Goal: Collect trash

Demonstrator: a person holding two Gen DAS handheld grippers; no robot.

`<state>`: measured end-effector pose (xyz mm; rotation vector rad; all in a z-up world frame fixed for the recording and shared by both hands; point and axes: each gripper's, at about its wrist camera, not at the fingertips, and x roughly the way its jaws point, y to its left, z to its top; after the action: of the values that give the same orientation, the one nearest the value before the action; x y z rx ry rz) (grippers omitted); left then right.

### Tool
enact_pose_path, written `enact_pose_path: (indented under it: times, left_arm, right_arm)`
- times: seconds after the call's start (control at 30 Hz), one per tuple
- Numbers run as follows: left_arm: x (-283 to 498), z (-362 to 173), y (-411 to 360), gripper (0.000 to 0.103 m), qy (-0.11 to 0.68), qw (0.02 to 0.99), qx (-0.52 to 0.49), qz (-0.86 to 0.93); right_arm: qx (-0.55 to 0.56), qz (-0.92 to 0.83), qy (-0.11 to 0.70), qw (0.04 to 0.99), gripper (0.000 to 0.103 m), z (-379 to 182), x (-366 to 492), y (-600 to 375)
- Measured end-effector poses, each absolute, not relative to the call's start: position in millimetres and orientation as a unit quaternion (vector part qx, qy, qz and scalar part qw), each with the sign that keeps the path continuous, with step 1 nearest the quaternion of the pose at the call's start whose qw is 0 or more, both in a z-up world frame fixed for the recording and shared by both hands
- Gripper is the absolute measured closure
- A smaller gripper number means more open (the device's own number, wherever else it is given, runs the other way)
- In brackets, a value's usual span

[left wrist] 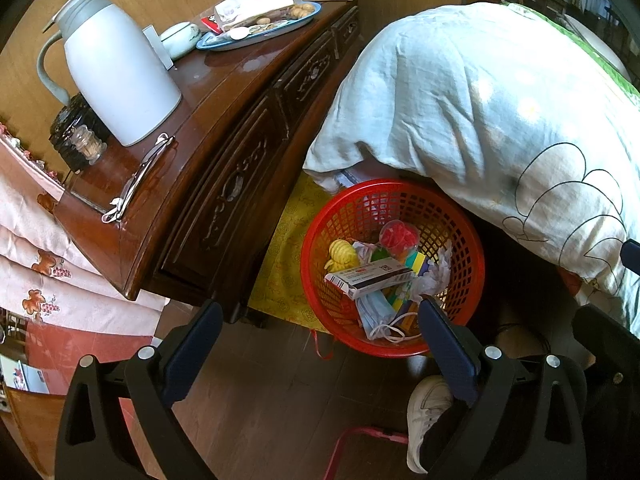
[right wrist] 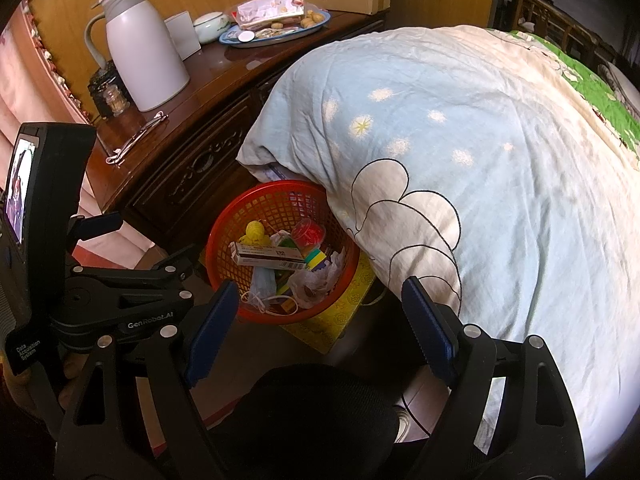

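A: Trash sits in the red basket (left wrist: 394, 268) on the floor, between the wooden surface (left wrist: 224, 92) and the quilt (left wrist: 480, 112): carton (left wrist: 370, 278), face mask (left wrist: 374, 312), tissue (right wrist: 316, 280).

B: We judge it all light; carton stiff, mask and tissue limp. We'd pinch the carton across its narrow sides.

A: Left tool (left wrist: 320, 340) and right tool (right wrist: 320, 328) both gape wide, empty, above the basket.

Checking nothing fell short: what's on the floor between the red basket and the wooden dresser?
A yellow patterned cloth covers that stretch beside the red basket and the wooden dresser; no loose trash shows there in the left wrist view.
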<state>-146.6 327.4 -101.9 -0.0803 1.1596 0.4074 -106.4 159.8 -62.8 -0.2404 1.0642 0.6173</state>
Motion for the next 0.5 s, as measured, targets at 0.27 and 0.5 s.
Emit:
enact_pose_path:
  times: [0.27, 0.5]
  left_arm:
    - [-146.5, -101.1, 326.7, 0.007, 0.544, 0.816, -0.036, 0.192]
    - [-145.7, -95.6, 323.0, 0.007, 0.542, 0.818, -0.032, 0.189]
  right_arm:
    - [-0.111, 0.289, 0.496, 0.811, 0.022, -61.5, -106.9, 159.2]
    - [-0.109, 0.29, 0.492, 0.813, 0.022, -57.5, -107.9, 157.8]
